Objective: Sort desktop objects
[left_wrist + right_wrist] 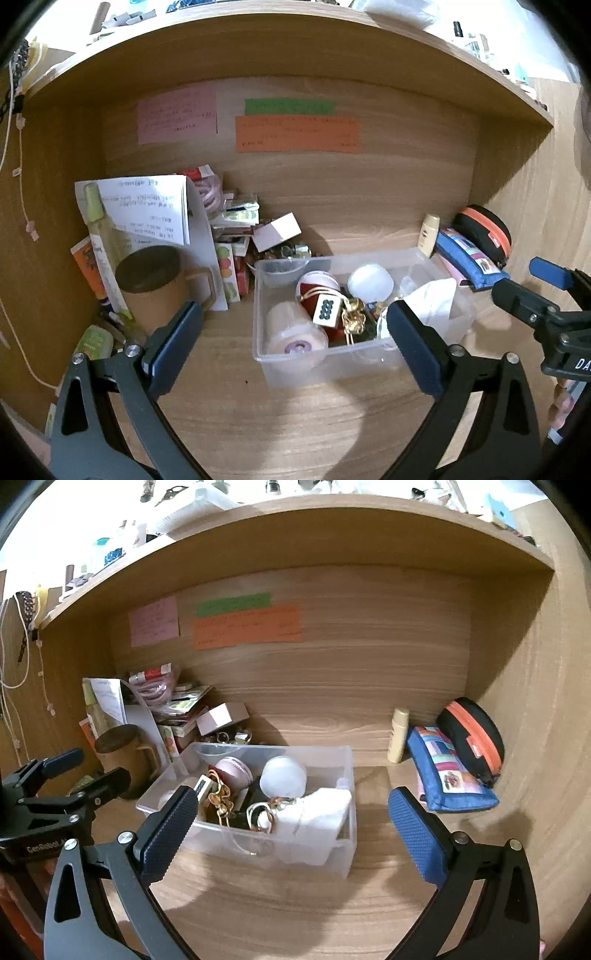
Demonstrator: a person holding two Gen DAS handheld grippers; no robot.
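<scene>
Two pouches (448, 771) right of cluttered bin (325, 853)

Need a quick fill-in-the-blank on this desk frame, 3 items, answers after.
1. The white ball lies inside the clear plastic ____.
2. The note directly below the green note on the back panel is ____.
3. The zipper on the black case in the right corner is ____.

Missing words: bin; orange; orange
</scene>
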